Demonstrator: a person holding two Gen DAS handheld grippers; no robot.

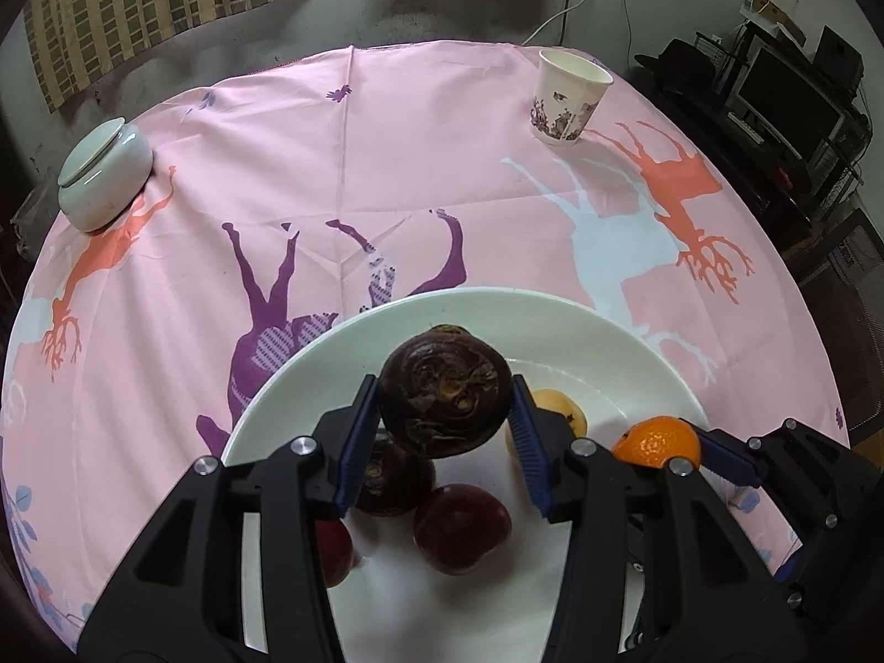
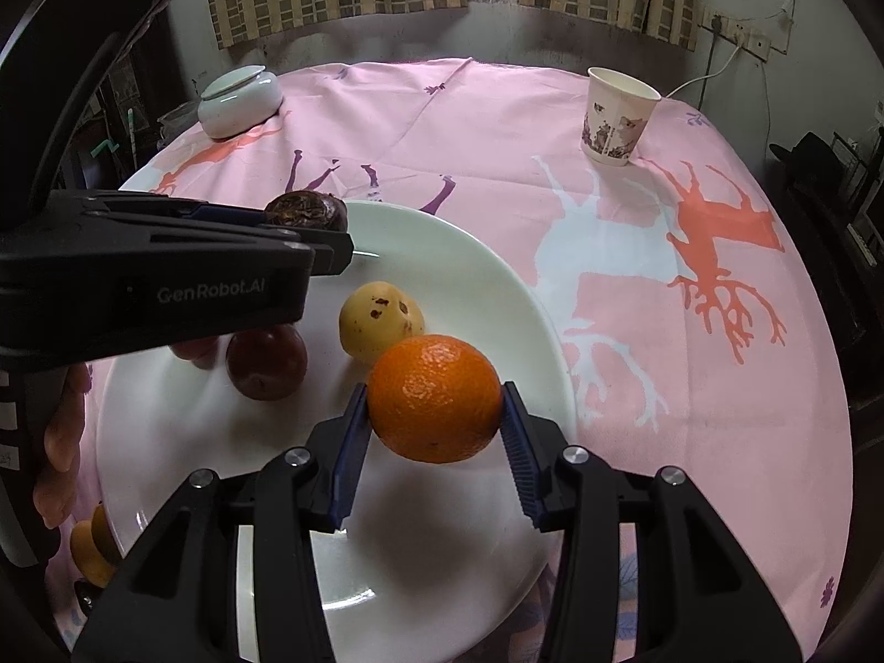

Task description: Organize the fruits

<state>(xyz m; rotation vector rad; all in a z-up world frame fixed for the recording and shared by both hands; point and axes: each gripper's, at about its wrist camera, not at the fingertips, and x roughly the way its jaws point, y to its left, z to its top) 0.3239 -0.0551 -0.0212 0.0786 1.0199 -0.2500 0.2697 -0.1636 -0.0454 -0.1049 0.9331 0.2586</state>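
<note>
My left gripper (image 1: 445, 406) is shut on a dark brown water chestnut (image 1: 445, 389) and holds it above the white plate (image 1: 580, 331). On the plate lie another dark chestnut (image 1: 393, 483), a dark red fruit (image 1: 461, 527), a second red fruit (image 1: 337, 552) and a yellow spotted fruit (image 1: 563, 406). My right gripper (image 2: 435, 414) is shut on an orange (image 2: 435, 396) and holds it over the plate's (image 2: 497, 287) right side. In the right wrist view the left gripper (image 2: 309, 229) holds the chestnut (image 2: 306, 211) at the plate's far left, beside the yellow fruit (image 2: 380, 320) and red fruit (image 2: 266, 362).
A patterned paper cup (image 1: 569, 96) stands at the far right of the pink deer-print tablecloth (image 1: 387, 166). A lidded white ceramic jar (image 1: 105, 171) sits at the far left edge. More fruit (image 2: 91, 550) lies off the plate's near left. Dark shelving stands to the right.
</note>
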